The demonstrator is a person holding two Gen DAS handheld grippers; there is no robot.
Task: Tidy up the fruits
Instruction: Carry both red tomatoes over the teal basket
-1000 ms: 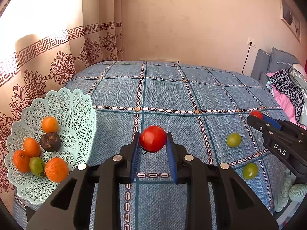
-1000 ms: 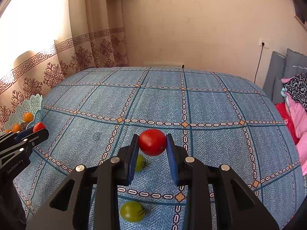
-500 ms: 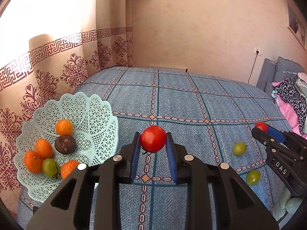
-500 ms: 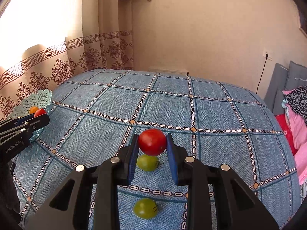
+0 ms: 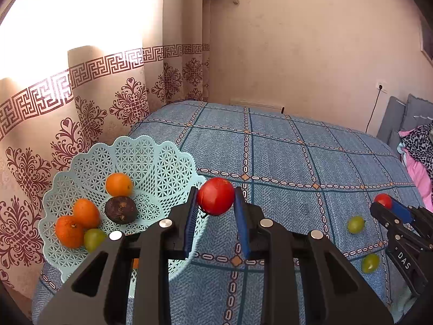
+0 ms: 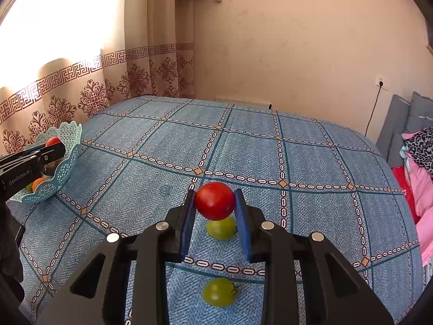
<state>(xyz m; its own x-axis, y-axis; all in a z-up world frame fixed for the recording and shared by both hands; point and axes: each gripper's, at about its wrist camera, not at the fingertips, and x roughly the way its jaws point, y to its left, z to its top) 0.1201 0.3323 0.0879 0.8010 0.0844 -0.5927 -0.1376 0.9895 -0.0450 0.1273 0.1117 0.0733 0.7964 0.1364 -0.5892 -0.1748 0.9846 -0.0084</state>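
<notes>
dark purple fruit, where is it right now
In the left wrist view the dark purple fruit lies in the mint basket at left, just below one orange and right of another orange.

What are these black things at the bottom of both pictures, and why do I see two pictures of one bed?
They are two hand-held claws; a person holds one in each hand. Each carries a camera looking forward along its fingers, so you get one picture per claw. The left claw grips a red tomato beside a pale green basket, which holds oranges, a dark fruit and a green fruit. The right claw grips another red tomato above the blue bedspread, where two green tomatoes lie. Each claw also shows at the edge of the other's picture.
</notes>
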